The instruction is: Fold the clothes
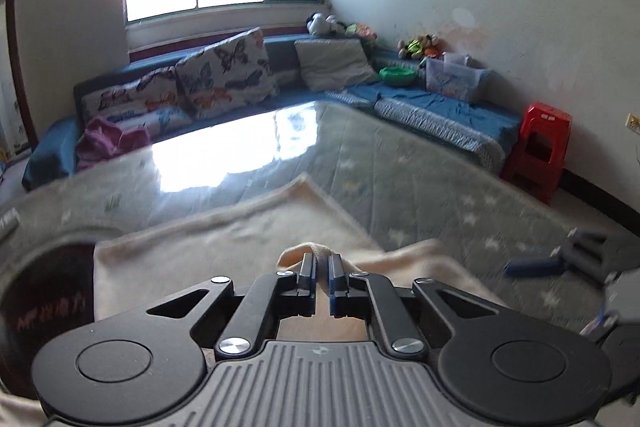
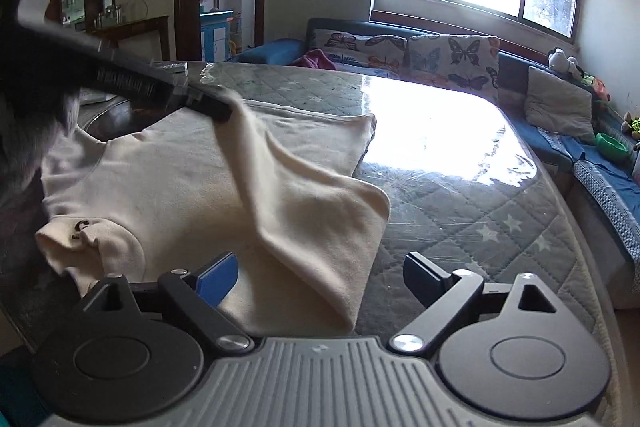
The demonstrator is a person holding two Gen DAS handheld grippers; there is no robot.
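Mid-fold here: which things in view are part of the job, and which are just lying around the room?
Part of the job:
- cream garment
- left gripper, shut on a fold of it
- right gripper, open
- quilted table it lies on

Just lying about:
- butterfly cushions
- red stool
- green bowl
- soft toys
- pink cloth

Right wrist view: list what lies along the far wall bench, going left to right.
Pink cloth → butterfly cushions → plain grey cushion → green bowl. The plush toys sit behind the cushion and bowl, so their place in the order is unclear.
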